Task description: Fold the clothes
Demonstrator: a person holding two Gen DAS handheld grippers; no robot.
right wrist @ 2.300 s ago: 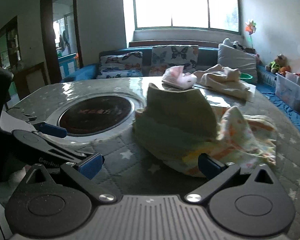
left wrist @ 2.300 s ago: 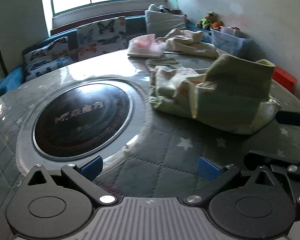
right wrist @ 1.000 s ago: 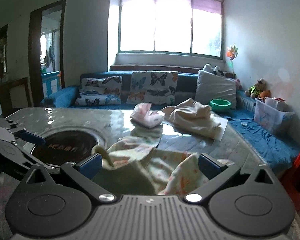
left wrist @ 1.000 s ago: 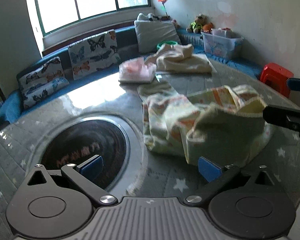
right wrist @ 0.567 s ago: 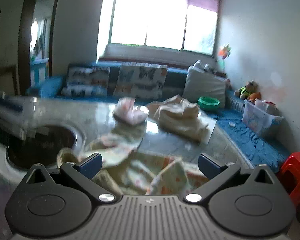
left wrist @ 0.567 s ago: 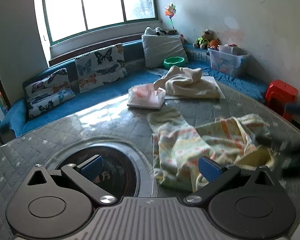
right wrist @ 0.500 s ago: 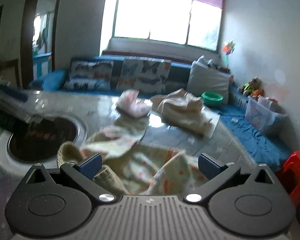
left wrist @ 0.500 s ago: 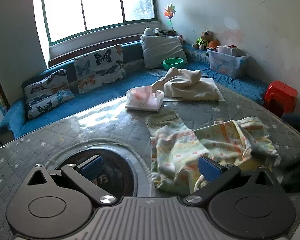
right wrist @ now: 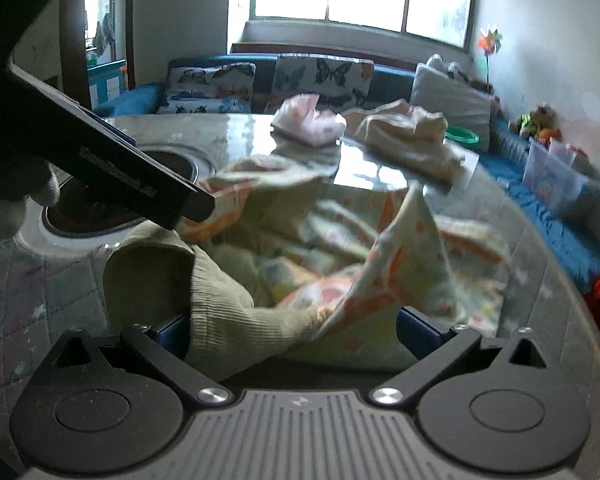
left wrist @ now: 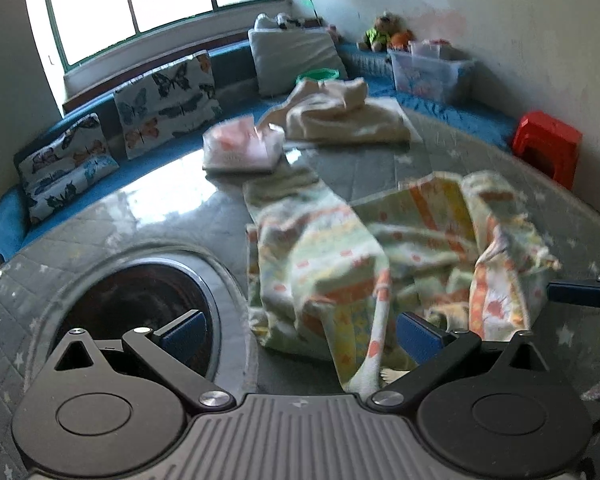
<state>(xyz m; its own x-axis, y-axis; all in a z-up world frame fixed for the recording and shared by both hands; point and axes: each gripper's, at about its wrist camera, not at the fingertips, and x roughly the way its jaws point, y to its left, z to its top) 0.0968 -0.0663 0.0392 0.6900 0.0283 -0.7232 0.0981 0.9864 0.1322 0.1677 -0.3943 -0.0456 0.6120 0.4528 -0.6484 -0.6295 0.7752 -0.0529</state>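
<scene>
A crumpled pale green garment [left wrist: 340, 256] with orange and yellow print lies on the grey quilted table [left wrist: 440, 160]. My left gripper [left wrist: 300, 334] stands open at its near edge, and a strip of the cloth hangs between the blue pads [left wrist: 418, 338]. In the right wrist view the garment's [right wrist: 340, 240] green ribbed hem [right wrist: 220, 304] lies between the fingers of my open right gripper [right wrist: 294, 332]. The left gripper's black finger [right wrist: 120, 172] crosses that view from the left, touching the cloth. The right gripper's blue pad [left wrist: 576, 294] shows beside the garment's right side.
A folded pink cloth [left wrist: 240, 148] and a cream garment heap [left wrist: 340, 120] sit at the table's far side. A round black inset [left wrist: 136, 304] is at the left. Behind are a blue sofa with butterfly cushions [left wrist: 164, 108], a plastic box [left wrist: 428, 72] and a red stool [left wrist: 546, 144].
Both grippers have come down and in toward the garment. The green hem now lies between the right gripper's fingers, and the left gripper has swung into the right wrist view.
</scene>
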